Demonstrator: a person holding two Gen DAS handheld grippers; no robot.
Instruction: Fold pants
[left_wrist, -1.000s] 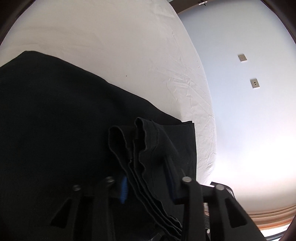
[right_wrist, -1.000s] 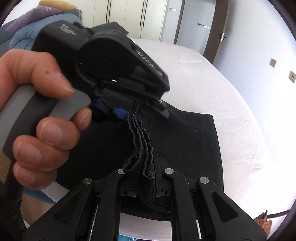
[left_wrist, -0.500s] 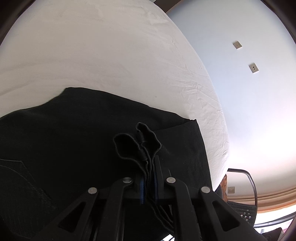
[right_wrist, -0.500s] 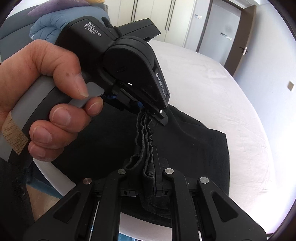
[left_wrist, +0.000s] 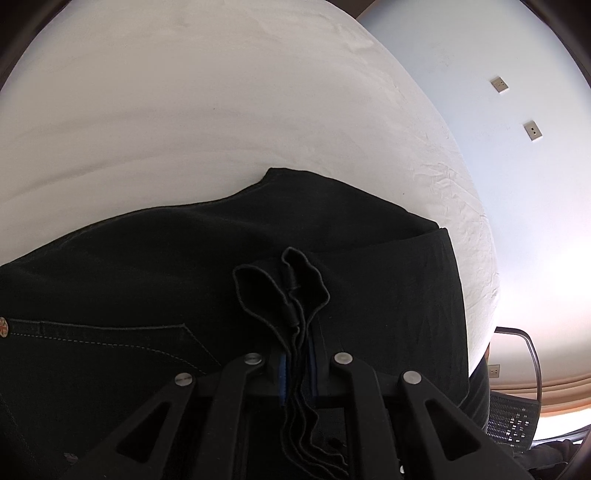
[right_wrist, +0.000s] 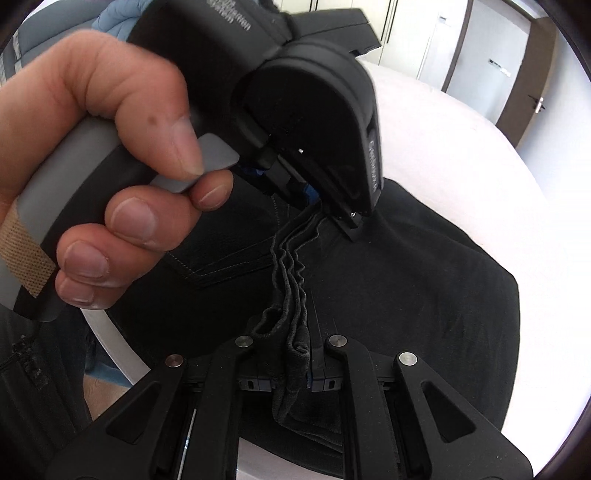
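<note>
Both claws pinch the same bunched hem edge of the black cotton pants (right_wrist: 424, 295), prob. so the stacked layers stay aligned while the fold is carried over. Left gripper (left_wrist: 297, 363): jaws opening a touch, blue pads still pressed on the hem layers betw. them. Right gripper (right_wrist: 308, 363): pressed together on the hem, w/ the left claw just ahead of it. Rest of pants lies ahead of and under both claws on the white-sheeted bed (left_wrist: 221, 110). No containers in view.

A home bedroom: a white-sheeted bed (left_wrist: 221, 129) fills the near scene, with white wardrobe doors (right_wrist: 406, 26) and a dark-framed door (right_wrist: 532, 96) at the far right.
</note>
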